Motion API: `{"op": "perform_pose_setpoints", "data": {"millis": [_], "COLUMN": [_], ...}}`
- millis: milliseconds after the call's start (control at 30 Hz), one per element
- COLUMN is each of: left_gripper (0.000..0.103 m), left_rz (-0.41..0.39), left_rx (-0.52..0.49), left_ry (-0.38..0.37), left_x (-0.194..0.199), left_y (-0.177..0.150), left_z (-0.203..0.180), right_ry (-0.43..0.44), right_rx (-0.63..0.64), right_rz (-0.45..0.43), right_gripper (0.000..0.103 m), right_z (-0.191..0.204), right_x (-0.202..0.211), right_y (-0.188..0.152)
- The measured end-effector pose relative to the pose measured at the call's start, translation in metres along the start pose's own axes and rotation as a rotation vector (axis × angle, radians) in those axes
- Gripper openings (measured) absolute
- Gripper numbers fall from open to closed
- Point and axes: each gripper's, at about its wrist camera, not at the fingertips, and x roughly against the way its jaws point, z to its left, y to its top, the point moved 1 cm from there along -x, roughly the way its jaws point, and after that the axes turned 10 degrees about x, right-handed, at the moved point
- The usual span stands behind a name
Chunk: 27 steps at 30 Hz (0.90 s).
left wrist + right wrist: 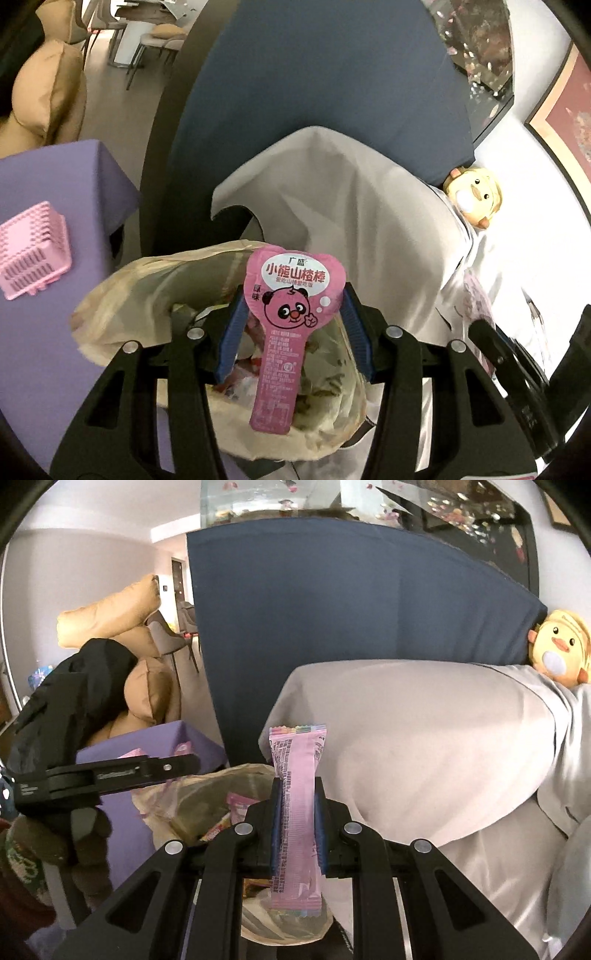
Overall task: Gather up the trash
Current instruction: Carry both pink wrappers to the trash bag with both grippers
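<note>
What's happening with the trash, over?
Left gripper shut on panda wrapper. Right gripper shut on pink packet. Both above trash bag. Nothing blocking.

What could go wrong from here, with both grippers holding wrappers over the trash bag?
1. The trash bag looks floppy, its rim sagging; a released wrapper might catch the edge and fall outside.
2. The left gripper and right gripper converge on one opening and could bump.
3. The pink panda wrapper is light and might drift onto the bedsheet.

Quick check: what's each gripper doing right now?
Left gripper: shut on the pink panda wrapper.
Right gripper: shut on the pink stick packet.
</note>
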Motion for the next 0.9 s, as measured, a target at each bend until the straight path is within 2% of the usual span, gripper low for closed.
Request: {"op": "perform_pose_setpoints", "data": {"millis": [67,133,267,400,567,733,900], "left_gripper": [0.050,0.061,0.063,0.063,0.063,0.064,0.066], "left_rz": [0.010,0.028,0.030,-0.010,-0.091,-0.122,-0.149], "left_rx": [0.013,0.025,0.027,-0.009,-0.024,-0.051,-0.037], "left_ry": [-0.005,-0.019,0.000,0.042,0.147,0.262,0.317], "left_x": [-0.006,-0.008,0.004,0.038,0.095,0.136,0.167], "left_y": [-0.001,0.000,0.000,-0.009,-0.030,-0.054,-0.075], "left_z": [0.005,0.011,0.022,0.034,0.063,0.089,0.116], "right_ry": [0.004,0.017,0.055,0.157,0.208,0.293,0.322], "right_rx": [-0.005,-0.012,-0.017,0.044,0.126,0.132,0.109], "right_rz": [0.005,0.006,0.005,0.031,0.083,0.213,0.374], "right_gripper": [0.016,0.016,0.016,0.016,0.016,0.016,0.016], "right_z": [0.000,0.004,0.008,0.029,0.059,0.075,0.079], "right_x": [-0.003,-0.009,-0.018,-0.036,-0.074,-0.136,-0.183], "right_y": [-0.001,0.000,-0.001,-0.004,-0.006,-0.011,-0.035]}}
